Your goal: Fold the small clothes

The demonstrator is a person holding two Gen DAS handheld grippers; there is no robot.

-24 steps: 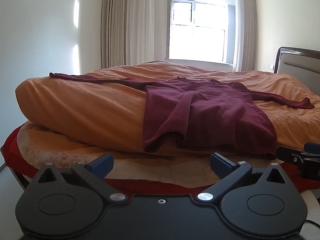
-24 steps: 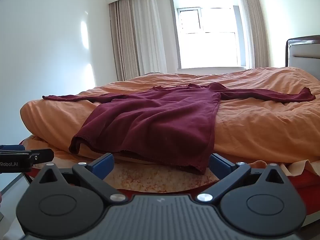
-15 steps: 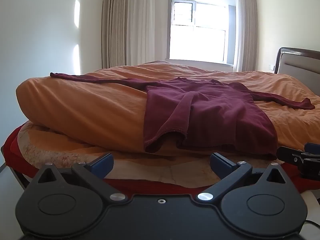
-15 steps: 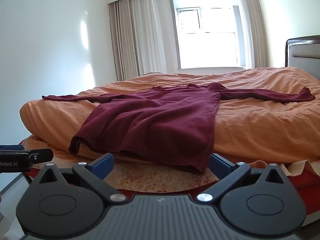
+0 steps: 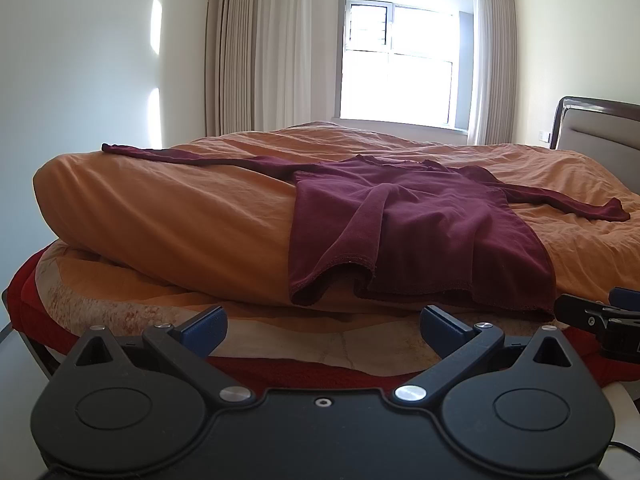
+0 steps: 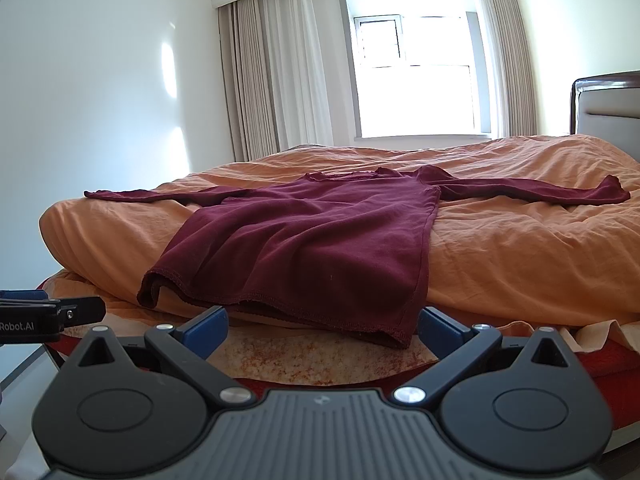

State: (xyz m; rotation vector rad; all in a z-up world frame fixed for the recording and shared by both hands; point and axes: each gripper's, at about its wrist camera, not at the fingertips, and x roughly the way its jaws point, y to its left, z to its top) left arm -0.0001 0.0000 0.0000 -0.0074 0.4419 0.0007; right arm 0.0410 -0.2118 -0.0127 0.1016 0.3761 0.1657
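Bedroom, orange bed [image 5: 168,216]: shirt [image 6: 320,240] lying ahead, hem nearest, collar far. Right gripper [image 6: 322,326] sitting nearer hem; left gripper [image 5: 322,326] offset; both gaping, empty.

Shirt [image 6: 304,240] on bed [image 6: 520,248], hem nr edge

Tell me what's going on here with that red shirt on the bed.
A person holds two handheld grippers at the edge of the bed, about to fold. The maroon long-sleeved shirt lies spread on the orange duvet, sleeves out to both sides, hem hanging over the near edge. The left gripper and right gripper are both open, short of the hem, holding nothing.
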